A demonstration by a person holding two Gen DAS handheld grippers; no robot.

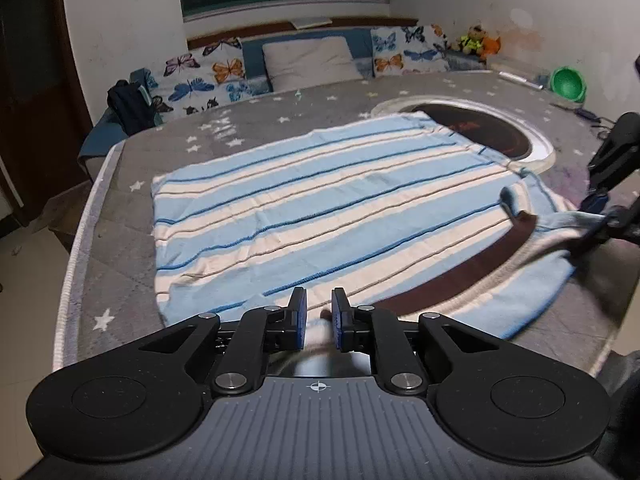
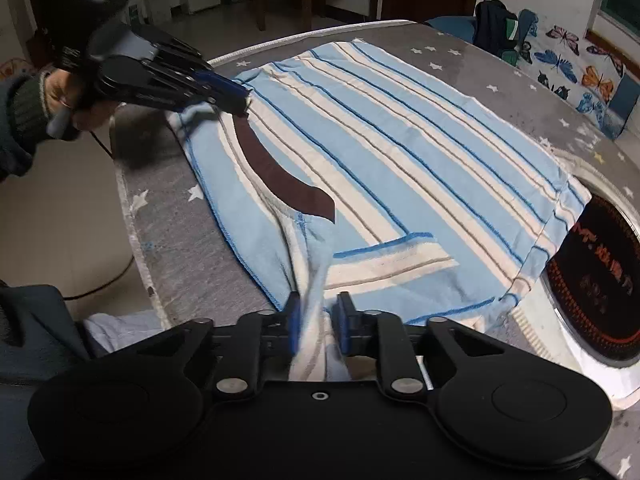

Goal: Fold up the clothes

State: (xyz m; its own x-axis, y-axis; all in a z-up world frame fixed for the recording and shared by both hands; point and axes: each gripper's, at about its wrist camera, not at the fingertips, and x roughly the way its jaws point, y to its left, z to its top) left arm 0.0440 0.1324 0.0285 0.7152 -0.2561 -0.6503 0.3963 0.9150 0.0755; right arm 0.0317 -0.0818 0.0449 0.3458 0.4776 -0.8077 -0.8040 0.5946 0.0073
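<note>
Striped shirt (image 2: 400,148) pinched in both grippers; induction-plate writing unreadable.

Striped garment (image 2: 400,152) flat on starred bedcover (image 2: 168,240), a bunched fold between the right gripper (image 2: 318,312) pads.

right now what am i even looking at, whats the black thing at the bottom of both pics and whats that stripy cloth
Each picture comes from a camera fixed on a hand-held gripper, looking forward along its two fingers. A person holds one in each hand; no robot arm is involved. The left gripper fills the bottom of the left wrist view, the right gripper the bottom of the right wrist view. A blue and white striped garment lies spread on a grey star-patterned cover. Each gripper has a fold of the garment's near edge between its pads, apparently pinching it.
</note>
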